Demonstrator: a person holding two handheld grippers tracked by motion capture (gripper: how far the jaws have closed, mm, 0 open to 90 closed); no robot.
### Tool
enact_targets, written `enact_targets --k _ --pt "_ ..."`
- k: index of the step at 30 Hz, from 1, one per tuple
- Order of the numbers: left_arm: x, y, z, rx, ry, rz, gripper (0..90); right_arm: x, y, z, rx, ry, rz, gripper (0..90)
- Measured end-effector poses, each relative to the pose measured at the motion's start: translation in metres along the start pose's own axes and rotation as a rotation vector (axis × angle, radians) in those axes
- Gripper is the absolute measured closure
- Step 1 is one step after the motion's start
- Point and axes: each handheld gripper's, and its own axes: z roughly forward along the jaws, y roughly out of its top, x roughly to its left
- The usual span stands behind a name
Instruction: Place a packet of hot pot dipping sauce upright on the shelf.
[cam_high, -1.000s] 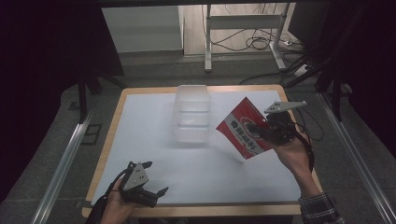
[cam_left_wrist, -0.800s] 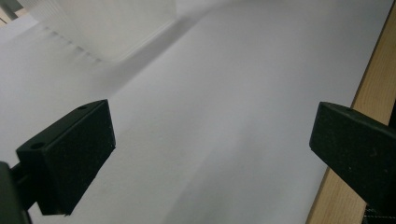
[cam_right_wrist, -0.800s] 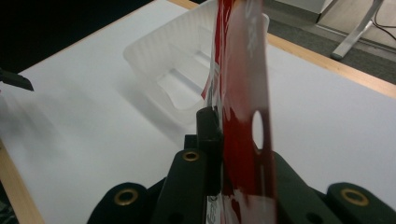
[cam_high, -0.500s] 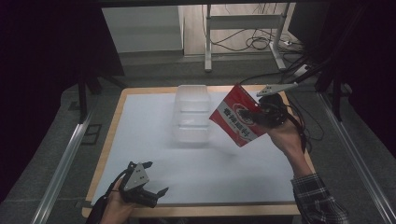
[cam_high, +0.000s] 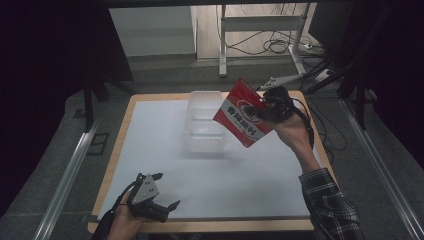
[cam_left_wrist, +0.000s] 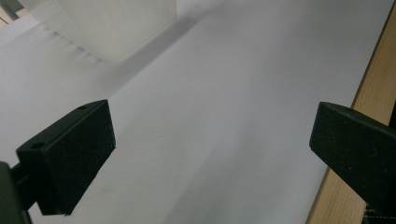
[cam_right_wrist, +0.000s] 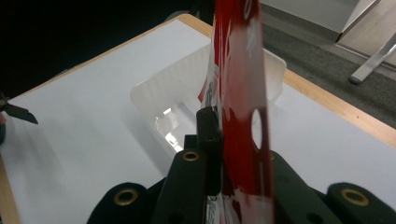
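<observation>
Pickup is complete: right gripper (cam_high: 267, 104) is clamped on the red packet (cam_high: 243, 119), held aloft at 3 o'clock of the clear container (cam_high: 205, 122). Left gripper (cam_high: 162, 197), jaws wide, rests at 7 o'clock. Remaining, by judgement: placing the packet inside.
</observation>
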Motion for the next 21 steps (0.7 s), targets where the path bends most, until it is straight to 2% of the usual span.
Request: enact_targets --k 5,21 --pt "0.000 0.000 0.000 -0.010 -0.006 -0.019 0.1 0.002 0.014 0.012 -0.005 0.009 -0.002 87.7" --pt "0.000 0.000 0.000 -0.010 -0.011 -0.020 0.1 0.017 0.043 0.049 -0.014 0.045 -0.033 87.7"
